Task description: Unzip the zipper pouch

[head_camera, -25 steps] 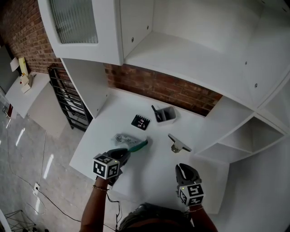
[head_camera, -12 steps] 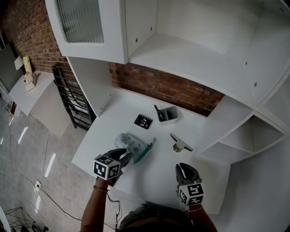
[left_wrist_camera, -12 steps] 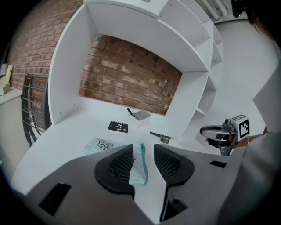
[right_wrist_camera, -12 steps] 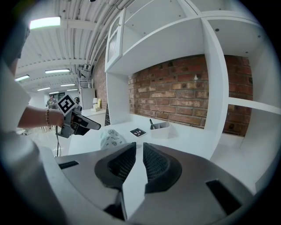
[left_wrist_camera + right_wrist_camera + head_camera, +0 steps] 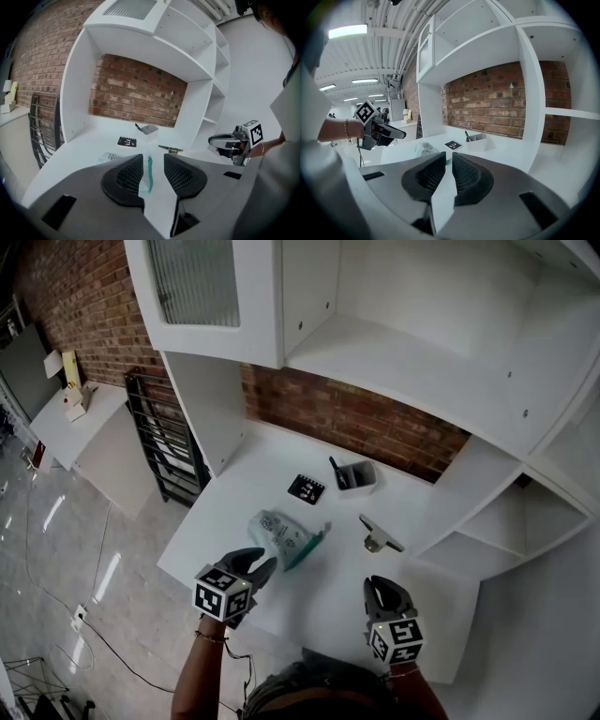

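The zipper pouch [image 5: 284,536] is clear plastic with a teal zip along its right edge, and it lies flat on the white table [image 5: 328,592]. My left gripper [image 5: 263,568] hovers just short of the pouch's near end. Its jaws have just been opening and hold nothing. In the left gripper view the teal zip [image 5: 149,171] shows through the gap between the left gripper's [image 5: 152,157] pads. My right gripper [image 5: 380,585] hangs near the table's front edge, well right of the pouch. The right gripper [image 5: 449,154] is shut and empty.
Behind the pouch lie a black card [image 5: 307,488] and a small white bin [image 5: 356,475] holding a pen. A metal bracket [image 5: 378,535] lies to the pouch's right. White shelf uprights flank the table, a brick wall backs it, and a black rack [image 5: 164,442] stands to the left.
The left gripper has let go of the pouch and drawn back and up. The pouch was tipped up for a moment and now lies flat. The right gripper has stayed put.
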`<state>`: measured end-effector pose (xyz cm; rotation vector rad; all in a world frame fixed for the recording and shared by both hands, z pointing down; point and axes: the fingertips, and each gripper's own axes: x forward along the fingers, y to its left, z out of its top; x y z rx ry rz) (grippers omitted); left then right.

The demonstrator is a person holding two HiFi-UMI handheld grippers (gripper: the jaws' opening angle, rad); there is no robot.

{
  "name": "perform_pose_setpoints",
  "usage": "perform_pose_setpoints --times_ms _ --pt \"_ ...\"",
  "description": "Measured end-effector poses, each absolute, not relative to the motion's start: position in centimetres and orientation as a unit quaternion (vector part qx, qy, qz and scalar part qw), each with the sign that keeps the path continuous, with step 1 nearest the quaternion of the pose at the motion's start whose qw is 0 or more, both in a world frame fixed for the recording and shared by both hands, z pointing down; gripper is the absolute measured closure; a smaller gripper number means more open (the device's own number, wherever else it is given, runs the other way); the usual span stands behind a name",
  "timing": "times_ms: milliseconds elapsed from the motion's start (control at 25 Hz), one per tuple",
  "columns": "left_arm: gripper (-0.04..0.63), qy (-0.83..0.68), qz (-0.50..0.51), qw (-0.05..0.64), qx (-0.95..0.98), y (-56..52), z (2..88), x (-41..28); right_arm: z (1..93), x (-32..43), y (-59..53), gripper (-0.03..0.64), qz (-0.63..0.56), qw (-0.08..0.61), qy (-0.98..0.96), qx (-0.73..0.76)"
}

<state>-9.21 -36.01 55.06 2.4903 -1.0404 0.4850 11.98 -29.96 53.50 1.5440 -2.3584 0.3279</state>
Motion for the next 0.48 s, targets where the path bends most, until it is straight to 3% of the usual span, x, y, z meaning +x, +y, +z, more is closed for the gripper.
perform_pose_setpoints --times_ms 120,480 --pt "0.465 -0.379 0.180 0.168 0.892 -34.2 54.1 -9.6 52.9 10.9 -29.3 0.581 0.110 0.146 -0.829 0.528" --pt "0.568 -0.417 0.193 0.109 0.881 -29.1 52.5 -12.0 52.2 7.9 -26.8 0.607 0.102 0.129 -0.852 0.497"
